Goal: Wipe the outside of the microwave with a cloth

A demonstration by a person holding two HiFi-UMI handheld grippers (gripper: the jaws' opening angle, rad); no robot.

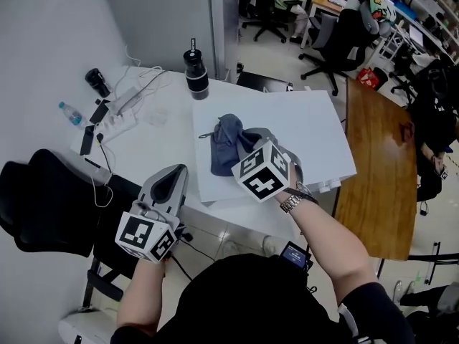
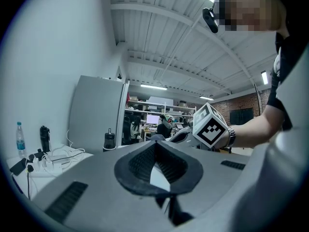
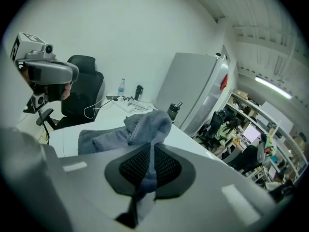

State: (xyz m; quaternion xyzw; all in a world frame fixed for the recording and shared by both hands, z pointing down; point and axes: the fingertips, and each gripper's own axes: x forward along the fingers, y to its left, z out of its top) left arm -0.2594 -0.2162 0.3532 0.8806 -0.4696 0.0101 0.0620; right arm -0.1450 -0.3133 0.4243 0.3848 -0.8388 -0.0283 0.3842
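Note:
A blue-grey cloth (image 1: 226,145) lies bunched on the flat white top of the microwave (image 1: 301,124). My right gripper (image 1: 244,149) reaches onto it from the front and is shut on a fold of the cloth. In the right gripper view the cloth (image 3: 140,127) runs down between the closed pads of the right gripper (image 3: 152,151). My left gripper (image 1: 174,174) hovers at the table's front edge, left of the microwave. It is shut and empty, and the left gripper view shows the left gripper (image 2: 155,148) with its pads together.
A black flask (image 1: 196,70) stands at the microwave's back left corner. A power strip with cables (image 1: 118,113) and a water bottle (image 1: 70,113) lie on the white table at left. A black chair (image 1: 43,206) is at lower left, a wooden table (image 1: 376,163) at right.

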